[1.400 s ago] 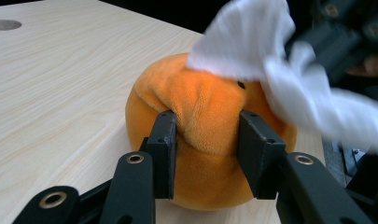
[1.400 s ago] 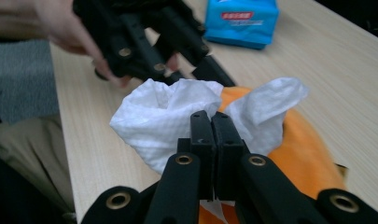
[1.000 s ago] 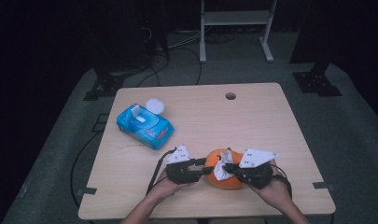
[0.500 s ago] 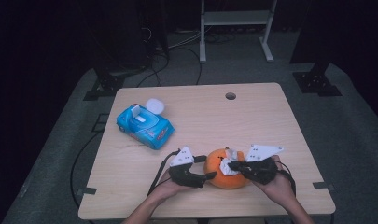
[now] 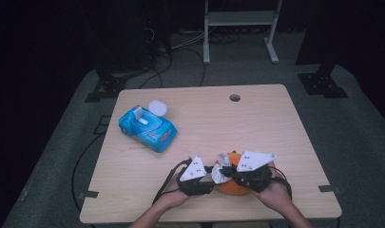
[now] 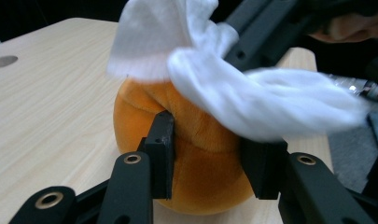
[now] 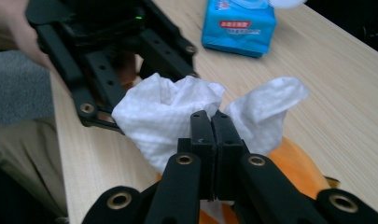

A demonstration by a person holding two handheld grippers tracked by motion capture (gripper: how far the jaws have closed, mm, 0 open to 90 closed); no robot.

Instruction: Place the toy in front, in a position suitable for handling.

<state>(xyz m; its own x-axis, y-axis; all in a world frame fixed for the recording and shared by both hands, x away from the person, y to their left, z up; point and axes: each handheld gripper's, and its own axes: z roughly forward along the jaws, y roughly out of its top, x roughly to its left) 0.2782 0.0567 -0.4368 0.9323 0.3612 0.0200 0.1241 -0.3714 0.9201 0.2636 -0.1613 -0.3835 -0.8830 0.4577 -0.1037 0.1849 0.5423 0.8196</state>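
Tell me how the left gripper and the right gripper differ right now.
The left gripper has its jaws spread around the orange plush ball, pads pressing its sides; its jaws have just been closing. The right gripper has its jaws pinched together on the white wipe, above the ball. The left one steadies; the right one seems to wipe. Both are black, hand-held, and meet at the ball.

Orange plush ball [image 6: 196, 158], round and soft with a seamed top, resting on the pale wooden table near its front edge. White wet wipe [image 7: 170, 119], crumpled and bunched, draped over the ball's top [image 5: 222, 172], one loose corner [image 7: 270, 109] sticking up beside the pinched middle.
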